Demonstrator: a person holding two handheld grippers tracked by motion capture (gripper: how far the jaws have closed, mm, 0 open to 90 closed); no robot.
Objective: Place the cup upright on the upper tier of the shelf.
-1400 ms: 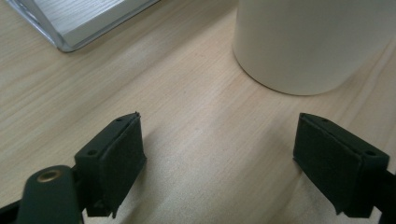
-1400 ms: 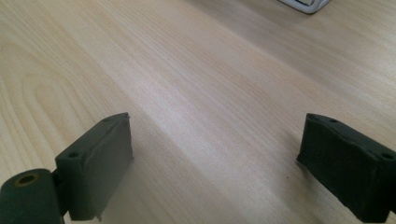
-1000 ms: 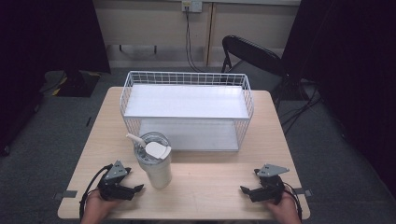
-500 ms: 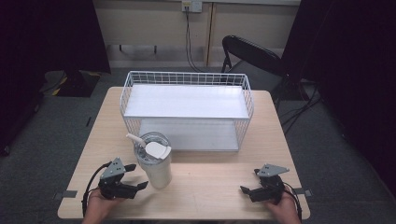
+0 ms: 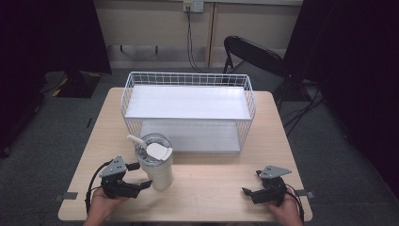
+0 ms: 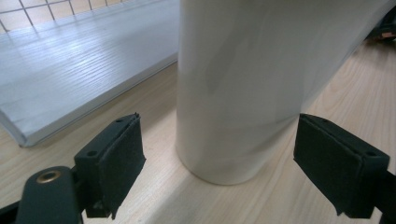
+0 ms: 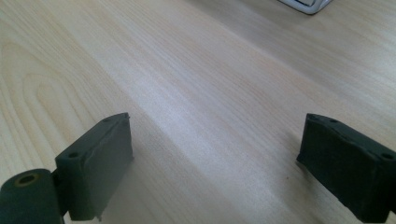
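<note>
Left gripper (image 6: 219, 163) jaws spread wide, straddling the base of the tumbler (image 6: 243, 84), pads clear of the wall on both sides, nothing pinched. Right gripper (image 7: 215, 163) jaws also spread, bare table (image 7: 196, 70) between them.

High view: left gripper (image 5: 141, 176) sits at 8 o'clock on the table (image 5: 211, 188), pointing toward 3 o'clock at the tumbler (image 5: 155, 162). Tumbler stands upright, long axis vertical, lid on, straw (image 5: 135, 140) leaning off toward 10 o'clock. Right gripper (image 5: 251, 186) at 4 o'clock, pointing toward 9 o'clock, well apart from the tumbler.

Wire rack (image 5: 188, 110) with two white shelves stands just behind the tumbler, at 12 o'clock of it, filling the table's far half. Black chair (image 5: 254, 54) beyond the table at 1 o'clock.
</note>
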